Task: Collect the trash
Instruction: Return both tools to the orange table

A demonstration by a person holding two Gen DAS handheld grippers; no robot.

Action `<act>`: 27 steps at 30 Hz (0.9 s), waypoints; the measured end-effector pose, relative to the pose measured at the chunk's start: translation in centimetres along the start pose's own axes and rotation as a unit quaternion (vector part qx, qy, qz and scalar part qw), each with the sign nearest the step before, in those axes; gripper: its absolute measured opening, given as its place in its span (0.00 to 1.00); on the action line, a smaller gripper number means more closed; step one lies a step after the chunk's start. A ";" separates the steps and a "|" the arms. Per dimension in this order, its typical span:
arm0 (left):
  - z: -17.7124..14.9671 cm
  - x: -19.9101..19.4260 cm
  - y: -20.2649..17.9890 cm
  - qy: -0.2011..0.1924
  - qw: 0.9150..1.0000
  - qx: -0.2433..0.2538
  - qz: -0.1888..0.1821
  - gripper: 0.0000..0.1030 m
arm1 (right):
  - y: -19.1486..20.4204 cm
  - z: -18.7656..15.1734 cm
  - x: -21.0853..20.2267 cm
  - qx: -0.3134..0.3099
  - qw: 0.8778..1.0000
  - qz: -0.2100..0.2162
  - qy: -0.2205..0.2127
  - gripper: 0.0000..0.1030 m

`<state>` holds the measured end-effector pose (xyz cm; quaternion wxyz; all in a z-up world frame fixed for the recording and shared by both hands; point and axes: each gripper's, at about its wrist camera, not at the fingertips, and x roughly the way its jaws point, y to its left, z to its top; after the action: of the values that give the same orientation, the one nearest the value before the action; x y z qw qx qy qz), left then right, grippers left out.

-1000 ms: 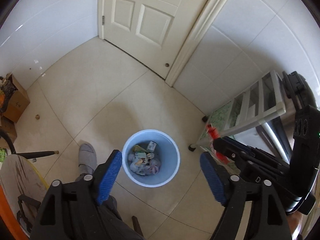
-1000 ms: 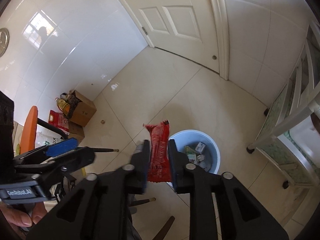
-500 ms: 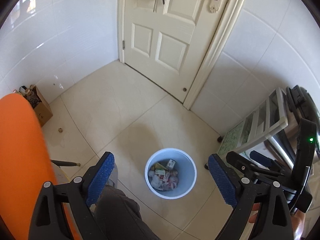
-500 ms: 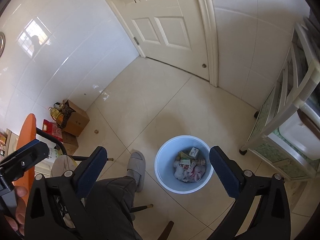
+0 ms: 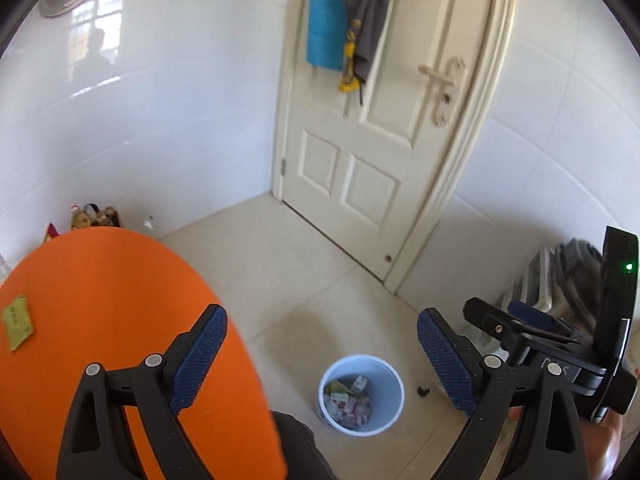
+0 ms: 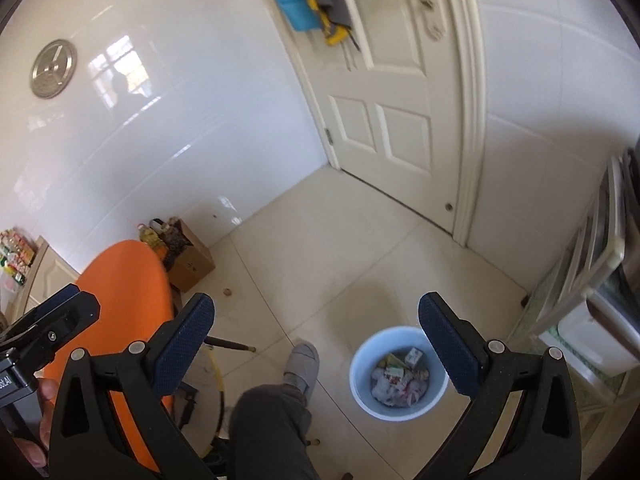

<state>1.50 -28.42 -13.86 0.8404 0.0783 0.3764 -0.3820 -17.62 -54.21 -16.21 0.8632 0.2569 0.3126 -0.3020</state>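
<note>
Both tongs rose above the orange table, bin on tiled floor

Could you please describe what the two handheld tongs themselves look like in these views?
Both the left tongs and the right tongs have matte black plastic frames with silver rivets and two fingers faced with dark blue textured pads. A green indicator light glows on the right unit's black body.

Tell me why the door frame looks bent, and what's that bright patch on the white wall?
Left wrist view: the fisheye lens bows the cream panelled door and darkens the corners; the hanging blue and grey cloths are slightly blurred. Right wrist view: the glossy white tiled wall mirrors a window as glare, with a silhouette in it; the white shelf rack at the right edge is smeared.
</note>
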 end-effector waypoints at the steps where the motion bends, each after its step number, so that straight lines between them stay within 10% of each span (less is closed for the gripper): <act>1: -0.4 -1.6 0.7 -0.013 1.000 -0.008 0.006 0.93 | 1.2 0.3 -0.4 -0.008 1.000 0.005 -0.006 1.00; 9: -5.0 -13.4 6.9 -0.094 0.991 -0.071 0.067 0.95 | 11.6 1.6 -3.7 -0.078 0.994 0.056 -0.049 1.00; 27: -19.1 -31.9 11.4 -0.168 0.938 -0.187 0.240 0.99 | 34.8 -4.1 -5.4 -0.243 0.949 0.193 -0.061 1.00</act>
<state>-14.95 6.15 -7.02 0.9577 -0.0575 0.2639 -0.0994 1.17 -25.88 -6.34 0.9586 0.0757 0.2678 -0.0599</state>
